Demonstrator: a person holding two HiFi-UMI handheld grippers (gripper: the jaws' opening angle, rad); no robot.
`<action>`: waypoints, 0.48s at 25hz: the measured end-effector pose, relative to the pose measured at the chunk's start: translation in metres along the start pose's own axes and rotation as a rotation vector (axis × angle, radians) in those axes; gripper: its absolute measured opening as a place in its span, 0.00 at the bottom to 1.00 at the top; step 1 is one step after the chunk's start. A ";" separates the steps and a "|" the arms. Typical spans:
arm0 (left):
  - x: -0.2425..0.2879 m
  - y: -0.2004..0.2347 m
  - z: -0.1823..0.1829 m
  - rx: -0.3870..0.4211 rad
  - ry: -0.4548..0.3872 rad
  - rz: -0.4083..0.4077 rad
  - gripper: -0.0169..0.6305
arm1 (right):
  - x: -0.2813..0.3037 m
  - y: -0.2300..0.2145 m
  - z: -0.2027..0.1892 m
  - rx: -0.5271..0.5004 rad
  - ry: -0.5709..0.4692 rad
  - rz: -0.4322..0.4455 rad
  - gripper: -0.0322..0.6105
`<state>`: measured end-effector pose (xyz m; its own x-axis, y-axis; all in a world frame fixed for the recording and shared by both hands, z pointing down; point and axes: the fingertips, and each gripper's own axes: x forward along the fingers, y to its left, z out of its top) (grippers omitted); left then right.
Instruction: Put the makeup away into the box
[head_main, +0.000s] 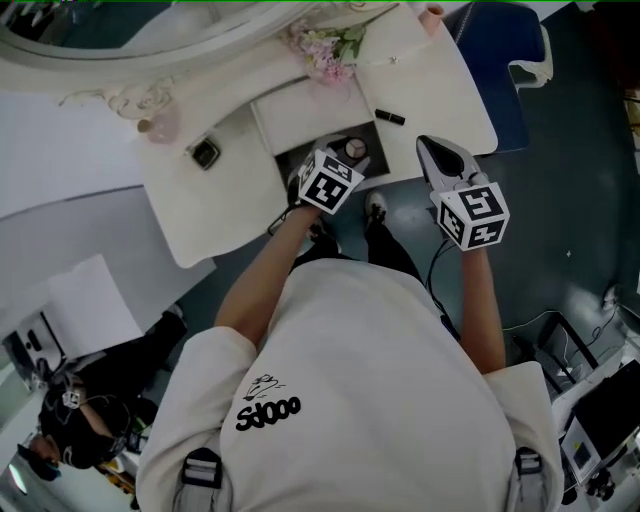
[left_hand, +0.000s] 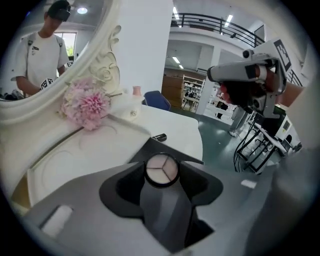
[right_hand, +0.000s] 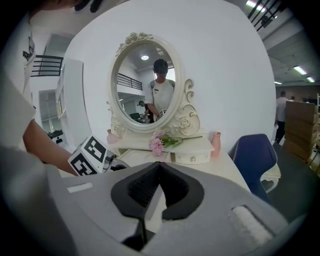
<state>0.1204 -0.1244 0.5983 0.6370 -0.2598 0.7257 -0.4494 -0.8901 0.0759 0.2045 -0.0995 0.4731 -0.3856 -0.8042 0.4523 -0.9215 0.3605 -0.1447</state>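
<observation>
A round black compact (left_hand: 161, 169) with three pale shades sits between the jaws of my left gripper (left_hand: 161, 176), which is shut on it. In the head view that gripper (head_main: 350, 155) holds the compact (head_main: 355, 147) over the front edge of the white dressing table (head_main: 440, 90), by a dark opening under a white box-like tray (head_main: 300, 118). My right gripper (head_main: 432, 148) hangs to the right of it at the table's front edge, shut and empty; its jaws (right_hand: 159, 167) meet with nothing between them. A small black makeup tube (head_main: 390, 117) lies on the table.
An oval mirror (right_hand: 147, 82) stands at the back of the table with pink flowers (head_main: 325, 55) before it. A pink round bottle (head_main: 160, 125) and a small square black item (head_main: 205, 153) lie at the left, a pink vase (head_main: 432, 12) at the back right. A blue chair (head_main: 505, 55) stands beyond.
</observation>
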 end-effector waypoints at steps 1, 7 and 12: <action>0.009 -0.003 -0.003 -0.005 0.021 -0.007 0.39 | -0.004 -0.005 -0.005 0.011 0.004 -0.015 0.05; 0.045 -0.003 -0.018 -0.002 0.107 -0.009 0.39 | -0.025 -0.022 -0.029 0.057 0.037 -0.055 0.05; 0.057 -0.004 -0.026 -0.033 0.160 0.002 0.39 | -0.033 -0.029 -0.037 0.071 0.044 -0.057 0.05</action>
<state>0.1418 -0.1262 0.6571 0.5297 -0.1960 0.8252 -0.4723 -0.8763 0.0950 0.2455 -0.0656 0.4952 -0.3314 -0.8002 0.4998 -0.9435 0.2789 -0.1790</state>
